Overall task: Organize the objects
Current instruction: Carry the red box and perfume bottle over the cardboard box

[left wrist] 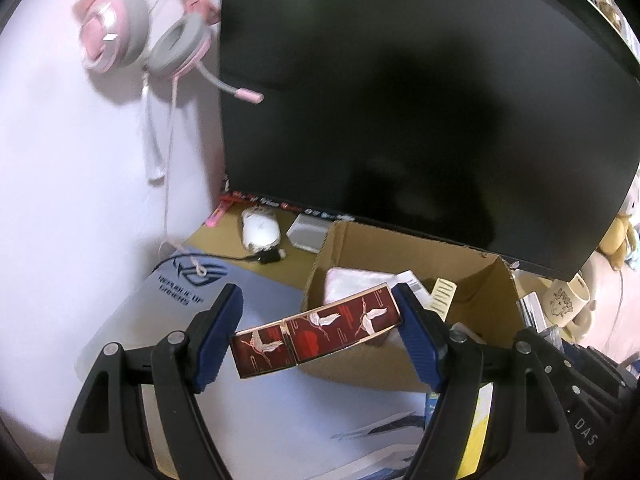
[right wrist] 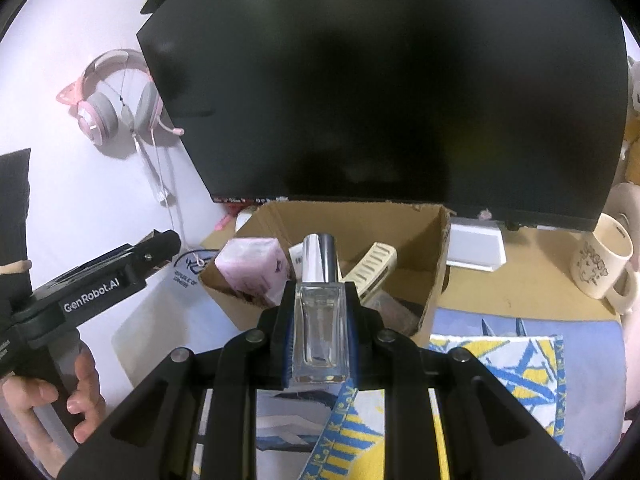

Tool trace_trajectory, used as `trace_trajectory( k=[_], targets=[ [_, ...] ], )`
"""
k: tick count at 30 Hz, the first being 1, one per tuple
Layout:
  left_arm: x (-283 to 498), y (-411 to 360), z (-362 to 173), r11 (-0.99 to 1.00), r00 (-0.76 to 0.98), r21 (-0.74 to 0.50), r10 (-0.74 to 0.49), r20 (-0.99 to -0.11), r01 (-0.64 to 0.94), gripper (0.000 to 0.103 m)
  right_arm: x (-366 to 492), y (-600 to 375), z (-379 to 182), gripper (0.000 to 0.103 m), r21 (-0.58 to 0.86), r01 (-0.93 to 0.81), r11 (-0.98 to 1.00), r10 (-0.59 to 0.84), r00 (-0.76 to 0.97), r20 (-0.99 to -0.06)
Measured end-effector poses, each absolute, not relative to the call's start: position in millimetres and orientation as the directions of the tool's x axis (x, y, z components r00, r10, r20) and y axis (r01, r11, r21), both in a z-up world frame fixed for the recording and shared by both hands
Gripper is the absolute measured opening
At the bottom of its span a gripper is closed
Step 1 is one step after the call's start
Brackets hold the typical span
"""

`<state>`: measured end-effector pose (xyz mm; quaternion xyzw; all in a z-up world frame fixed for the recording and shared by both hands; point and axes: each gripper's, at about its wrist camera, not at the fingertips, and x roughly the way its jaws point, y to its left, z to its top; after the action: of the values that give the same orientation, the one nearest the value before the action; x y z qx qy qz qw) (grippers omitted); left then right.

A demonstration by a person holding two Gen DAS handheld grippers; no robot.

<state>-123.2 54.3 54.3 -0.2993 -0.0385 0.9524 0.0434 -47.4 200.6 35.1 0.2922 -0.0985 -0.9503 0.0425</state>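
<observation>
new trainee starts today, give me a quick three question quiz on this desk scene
1. True or false: the right gripper holds a clear glass bottle with a silver cap.
2. What does the left gripper hold between its jaws? A) a mug B) a red case with white cranes C) a mouse
3. What hangs on the wall left of the monitor?

Key:
1. True.
2. B, the red case, clamped end to end in front of the cardboard box.
3. A pink headset.
</observation>
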Motion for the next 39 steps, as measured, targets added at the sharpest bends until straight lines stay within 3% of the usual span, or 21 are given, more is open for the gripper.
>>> trace_trajectory(
  k=[13, 19, 39],
  targets=[
    [-141, 99, 79, -0.979, -0.843, -0.103, 0.205, -0.498, -0.177, 0.076, -71, 229, 37, 0.023, 0.195, -0.041, -0.980, -0.072, -0.839, -0.539],
    [-145, 113, 79, -0.991, -0.878, -0.028, 0.132, -0.460, -0.135, 0.076, -90, 233, 29, 0.023, 0.159, -0.126, -0.979, 0.012, -0.818, -0.575],
    [-160, 144, 55, -0.987, -0.843, 0.020, 0.125, -0.524, -0.159, 0.076, -92, 237, 16, 0.023, 0.158, -0.079, -0.984, -0.029, -0.809, -0.586]
  ],
)
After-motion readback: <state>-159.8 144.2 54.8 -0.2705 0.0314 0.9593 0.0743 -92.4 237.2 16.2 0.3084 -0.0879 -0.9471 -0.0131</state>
